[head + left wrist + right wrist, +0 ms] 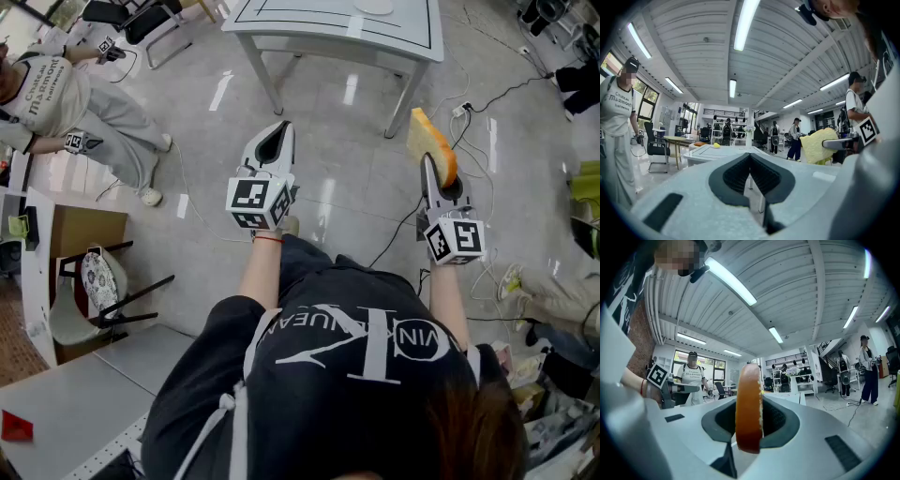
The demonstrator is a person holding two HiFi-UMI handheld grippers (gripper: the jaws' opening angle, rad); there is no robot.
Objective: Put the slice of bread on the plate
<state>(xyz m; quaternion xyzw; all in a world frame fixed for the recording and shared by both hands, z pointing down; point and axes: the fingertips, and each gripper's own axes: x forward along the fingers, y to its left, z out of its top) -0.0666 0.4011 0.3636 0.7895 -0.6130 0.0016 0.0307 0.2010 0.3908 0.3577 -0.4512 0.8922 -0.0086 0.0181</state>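
Head view: the person stands on the glossy grey floor (337, 178), short of the white table (328, 33), with both grippers held out level ahead of the body and well apart from each other.

Right gripper (429, 169): clenched on the slice of bread (431, 139). The slice stands on edge between the jaws. Its brown crust faces the right gripper view's camera and rises above the jaw tips. The pads press on its two flat faces (pale crumb shows along the right edge in that view). The slice is in the air over the floor, near the table's right front leg in the head view, and touches nothing but the jaws. In the left gripper view the same slice shows at the right as a pale yellow face.

Left gripper (277, 131): jaws closed together, ribbed pads meeting along a centre line, with nothing between them.

Table: a pale round thing (375, 6) sits at its far edge, cut off by the frame and too cropped to identify. The left gripper view shows a small yellow object (716, 146) on the tabletop.

Surroundings: cables (487, 98) trail across the floor to the right. Another person (66, 98) in a light top and grey trousers is at upper left, and a chair (94, 281) stands at left.
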